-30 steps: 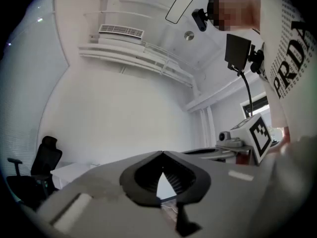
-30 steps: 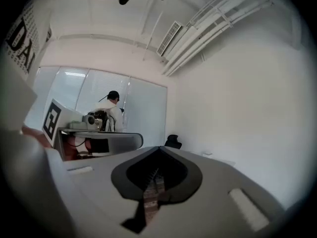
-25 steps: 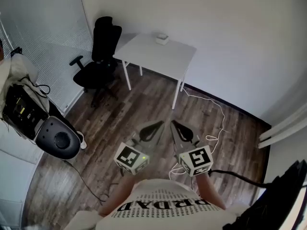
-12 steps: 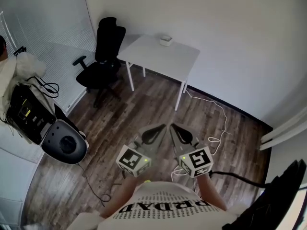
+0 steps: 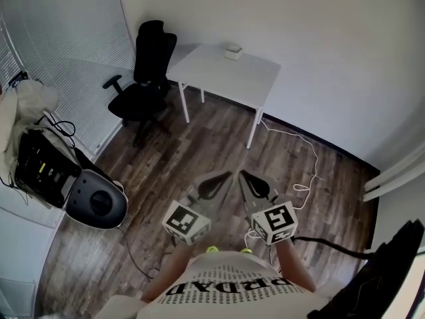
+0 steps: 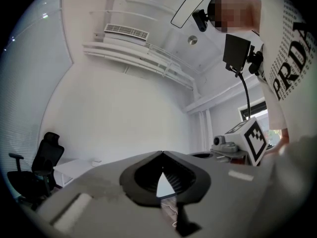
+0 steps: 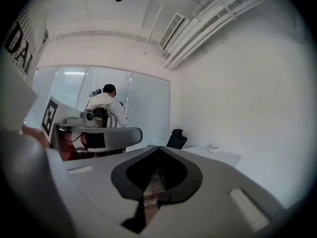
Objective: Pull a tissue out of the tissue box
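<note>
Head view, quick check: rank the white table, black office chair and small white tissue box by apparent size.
1. White rectangular table, narrowly largest.
2. Black office chair, nearly as large.
3. Small white tissue box on the table, by far smallest.

Shirt (image 5: 226, 281): large black letters "PRDA"; smaller print rows unreadable.

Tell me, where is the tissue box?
In the head view the tissue box sits near the back edge of the white table by the wall, right of the black office chair.
</note>
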### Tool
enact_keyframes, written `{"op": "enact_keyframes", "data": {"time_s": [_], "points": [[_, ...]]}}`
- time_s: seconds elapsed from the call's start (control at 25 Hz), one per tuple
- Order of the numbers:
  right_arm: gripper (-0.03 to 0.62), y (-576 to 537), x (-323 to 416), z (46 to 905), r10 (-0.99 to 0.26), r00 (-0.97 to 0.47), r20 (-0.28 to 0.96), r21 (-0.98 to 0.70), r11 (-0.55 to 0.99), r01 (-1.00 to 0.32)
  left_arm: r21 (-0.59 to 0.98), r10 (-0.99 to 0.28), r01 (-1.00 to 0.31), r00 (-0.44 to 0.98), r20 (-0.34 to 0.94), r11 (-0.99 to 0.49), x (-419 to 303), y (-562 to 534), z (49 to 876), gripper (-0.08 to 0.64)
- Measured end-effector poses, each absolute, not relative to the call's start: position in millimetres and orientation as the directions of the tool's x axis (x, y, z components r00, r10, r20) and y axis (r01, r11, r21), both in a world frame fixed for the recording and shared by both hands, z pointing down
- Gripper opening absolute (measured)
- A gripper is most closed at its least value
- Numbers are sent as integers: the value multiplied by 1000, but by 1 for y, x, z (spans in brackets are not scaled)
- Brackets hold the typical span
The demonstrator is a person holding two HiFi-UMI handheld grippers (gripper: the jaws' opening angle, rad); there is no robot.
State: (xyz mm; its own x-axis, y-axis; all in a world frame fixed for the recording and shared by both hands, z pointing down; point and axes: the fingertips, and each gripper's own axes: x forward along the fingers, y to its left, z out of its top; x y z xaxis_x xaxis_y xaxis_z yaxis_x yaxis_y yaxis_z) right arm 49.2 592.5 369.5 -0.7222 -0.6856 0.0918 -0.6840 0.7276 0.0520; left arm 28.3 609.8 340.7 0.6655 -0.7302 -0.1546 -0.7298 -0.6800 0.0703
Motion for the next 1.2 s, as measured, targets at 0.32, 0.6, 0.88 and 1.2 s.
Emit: {"op": "enact_keyframes", "data": {"time_s": [0.32, 0.6, 0.88, 1.2], "points": [[55, 598, 33, 371, -707, -701, 94, 45, 707, -706, 80, -715, -712, 682, -158, -697, 9, 618, 342, -2], [57, 593, 30, 371, -707, -699, 112, 53, 706, -706, 54, -708, -709, 690, -146, -703, 2, 615, 351, -2], [57, 578, 25, 381, -683, -719, 129, 47, 729, -683, 67, -720, -719, 679, -143, -691, 0, 600, 355, -2], [57, 532, 35, 388, -657, -745, 119, 36, 752, -658, 95, -751, -745, 650, -119, -660, 9, 555, 360, -2]]}}
